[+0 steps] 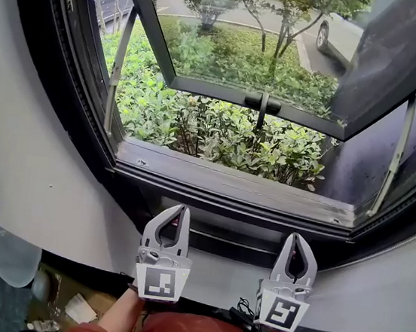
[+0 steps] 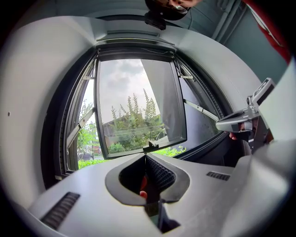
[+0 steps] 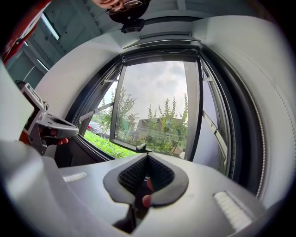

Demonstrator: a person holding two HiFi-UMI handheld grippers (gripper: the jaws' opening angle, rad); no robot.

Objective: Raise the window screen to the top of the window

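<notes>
The window (image 1: 203, 86) stands open, its glass sash pushed outward with a black handle (image 1: 262, 102) on its lower edge. No mesh shows across the opening. A dark rail (image 1: 221, 241) runs along the foot of the frame, below the grey sill (image 1: 229, 181). My left gripper (image 1: 182, 210) and right gripper (image 1: 294, 238) are held side by side, their tips over that rail. Both are shut. In the left gripper view (image 2: 146, 156) and the right gripper view (image 3: 147, 156) the ribbed pads meet with nothing between them. Whether the tips touch the rail I cannot tell.
Metal stays (image 1: 117, 74) hold the sash at both sides. Green bushes (image 1: 220, 133) and a parked white car (image 1: 339, 34) lie outside. A curved white wall (image 1: 33, 169) surrounds the frame. A black cable (image 1: 246, 311) hangs by the person's red sleeve.
</notes>
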